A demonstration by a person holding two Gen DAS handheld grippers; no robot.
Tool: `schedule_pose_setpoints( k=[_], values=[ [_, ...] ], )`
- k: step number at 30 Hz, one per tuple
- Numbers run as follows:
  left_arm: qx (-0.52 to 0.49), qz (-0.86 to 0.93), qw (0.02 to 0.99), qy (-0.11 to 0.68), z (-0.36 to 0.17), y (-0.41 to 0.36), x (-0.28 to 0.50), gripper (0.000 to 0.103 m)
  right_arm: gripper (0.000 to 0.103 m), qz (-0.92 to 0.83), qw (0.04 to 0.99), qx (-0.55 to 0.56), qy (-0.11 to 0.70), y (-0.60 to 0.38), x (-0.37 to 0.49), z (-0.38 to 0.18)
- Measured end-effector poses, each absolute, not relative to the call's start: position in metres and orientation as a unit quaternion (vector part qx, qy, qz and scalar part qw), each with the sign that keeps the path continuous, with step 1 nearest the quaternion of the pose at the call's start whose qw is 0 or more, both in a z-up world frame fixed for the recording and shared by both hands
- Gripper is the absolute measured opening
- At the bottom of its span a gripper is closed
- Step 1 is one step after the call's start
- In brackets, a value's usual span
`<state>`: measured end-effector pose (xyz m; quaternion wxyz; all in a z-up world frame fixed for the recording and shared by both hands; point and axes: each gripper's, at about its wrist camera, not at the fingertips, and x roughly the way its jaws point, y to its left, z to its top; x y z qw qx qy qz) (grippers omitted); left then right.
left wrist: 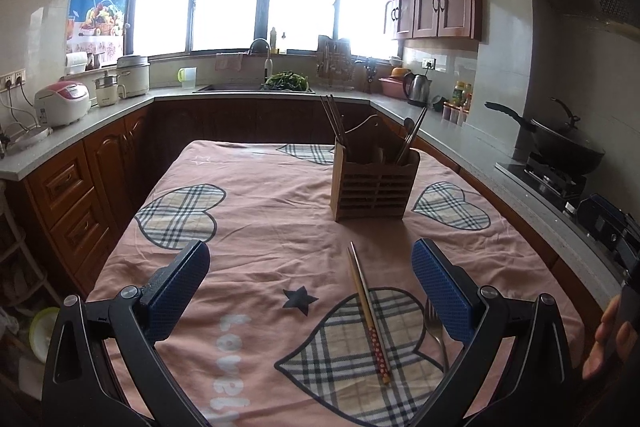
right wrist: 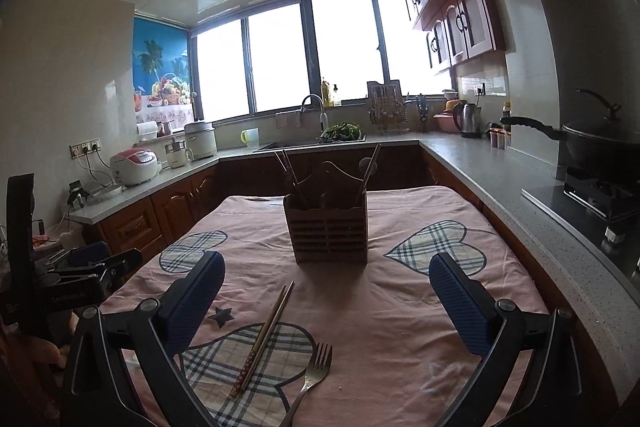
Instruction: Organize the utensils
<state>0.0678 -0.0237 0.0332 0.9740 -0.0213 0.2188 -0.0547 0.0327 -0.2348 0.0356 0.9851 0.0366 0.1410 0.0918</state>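
Spread wide and holding nothing, the left gripper and right gripper are held above the tablecloth. Chopsticks and a fork are seen lying side by side, apart, near its front edge; bare cloth separates them from the wooden holder.

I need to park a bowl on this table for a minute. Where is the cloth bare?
Left of the wooden utensil holder, the pink tablecloth lies bare up to the far-left plaid heart; the right side is bare too, around the plaid heart there. The near middle is crowded: chopsticks and a fork lie there side by side.
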Motion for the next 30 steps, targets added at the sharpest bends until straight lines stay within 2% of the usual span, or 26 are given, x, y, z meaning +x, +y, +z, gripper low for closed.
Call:
schedule_pose_setpoints(
  k=[5,11,20,30],
  values=[
    [-0.018,-0.057,0.979,0.197,0.035,-0.03,0.052,0.103,0.103,0.103,0.986,0.03,0.128,-0.228,0.02,0.047],
    [-0.018,-0.043,0.982,0.183,0.016,-0.034,0.035,0.103,0.103,0.085,0.989,0.017,0.119,-0.22,0.011,0.013],
    [0.011,-0.019,0.973,0.228,-0.01,-0.042,0.035,0.103,0.103,0.062,0.984,0.048,0.161,-0.227,0.016,-0.026],
    [0.011,-0.003,0.97,0.242,-0.003,-0.034,0.03,0.103,0.103,0.065,0.983,0.053,0.163,-0.224,0.009,-0.019]
  ],
)
